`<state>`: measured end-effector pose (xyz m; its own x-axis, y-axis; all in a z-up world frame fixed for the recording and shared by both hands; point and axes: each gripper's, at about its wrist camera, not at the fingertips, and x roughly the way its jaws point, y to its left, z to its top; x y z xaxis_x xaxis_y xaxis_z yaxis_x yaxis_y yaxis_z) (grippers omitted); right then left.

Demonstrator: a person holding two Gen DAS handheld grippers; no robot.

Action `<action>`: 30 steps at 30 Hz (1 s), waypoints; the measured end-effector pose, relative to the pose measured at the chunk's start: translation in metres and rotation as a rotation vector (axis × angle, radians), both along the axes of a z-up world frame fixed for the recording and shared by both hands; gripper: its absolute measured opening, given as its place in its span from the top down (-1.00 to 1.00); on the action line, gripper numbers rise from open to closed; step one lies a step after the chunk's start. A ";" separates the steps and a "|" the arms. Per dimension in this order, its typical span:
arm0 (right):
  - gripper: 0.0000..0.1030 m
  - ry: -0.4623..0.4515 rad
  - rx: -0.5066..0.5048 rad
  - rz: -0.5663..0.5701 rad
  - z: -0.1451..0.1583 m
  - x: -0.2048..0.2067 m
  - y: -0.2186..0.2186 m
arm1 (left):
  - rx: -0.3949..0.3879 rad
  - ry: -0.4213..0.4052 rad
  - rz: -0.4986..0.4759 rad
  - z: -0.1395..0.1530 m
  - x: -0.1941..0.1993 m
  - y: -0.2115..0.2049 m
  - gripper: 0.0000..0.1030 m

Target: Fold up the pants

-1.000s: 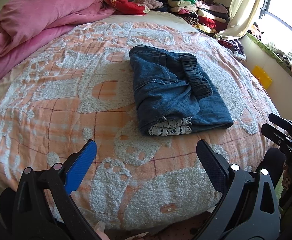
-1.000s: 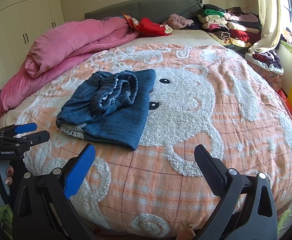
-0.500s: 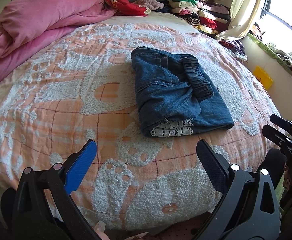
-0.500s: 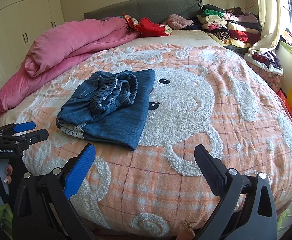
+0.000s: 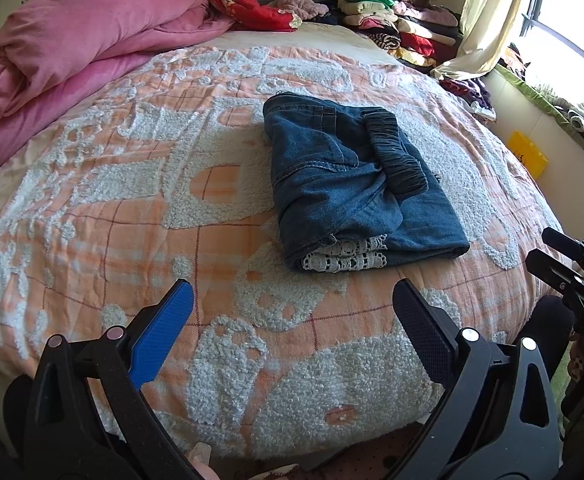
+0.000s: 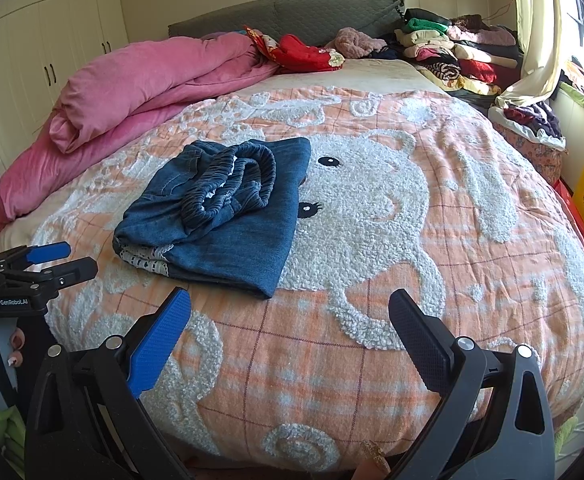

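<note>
The pants [image 5: 356,188] lie folded in a compact bundle on the bed [image 5: 131,184], on the orange and white blanket, with the gathered waistband on top and white lace trim showing at the near edge. The left gripper [image 5: 292,312] hangs over the near edge of the bed, jaws spread wide and empty, well short of the pants. The right gripper [image 6: 289,320] is likewise wide apart and holds nothing, near the bed's front edge, with the pants ahead to its left. A pink duvet [image 6: 143,80] is heaped at the far left, and stacked clothes [image 6: 448,48] sit at the far right by the curtain [image 6: 532,40].
</note>
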<state>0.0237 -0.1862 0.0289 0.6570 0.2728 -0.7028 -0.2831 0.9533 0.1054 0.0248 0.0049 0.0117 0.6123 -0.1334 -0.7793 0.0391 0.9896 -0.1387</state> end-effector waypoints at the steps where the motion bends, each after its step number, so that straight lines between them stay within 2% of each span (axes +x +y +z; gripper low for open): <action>1: -0.91 0.001 0.001 0.001 0.000 0.000 0.000 | 0.001 0.000 0.000 0.000 0.000 0.000 -0.81; 24: -0.91 0.010 -0.026 -0.012 -0.006 0.005 0.005 | -0.009 -0.005 -0.025 -0.002 -0.001 0.000 -0.81; 30: -0.91 0.015 -0.038 -0.040 -0.009 0.013 -0.001 | 0.040 -0.001 -0.003 -0.003 0.003 0.004 -0.81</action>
<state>0.0365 -0.1872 0.0202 0.6559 0.2193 -0.7223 -0.2433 0.9672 0.0728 0.0277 0.0093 0.0083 0.6126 -0.1045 -0.7835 0.0423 0.9941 -0.0995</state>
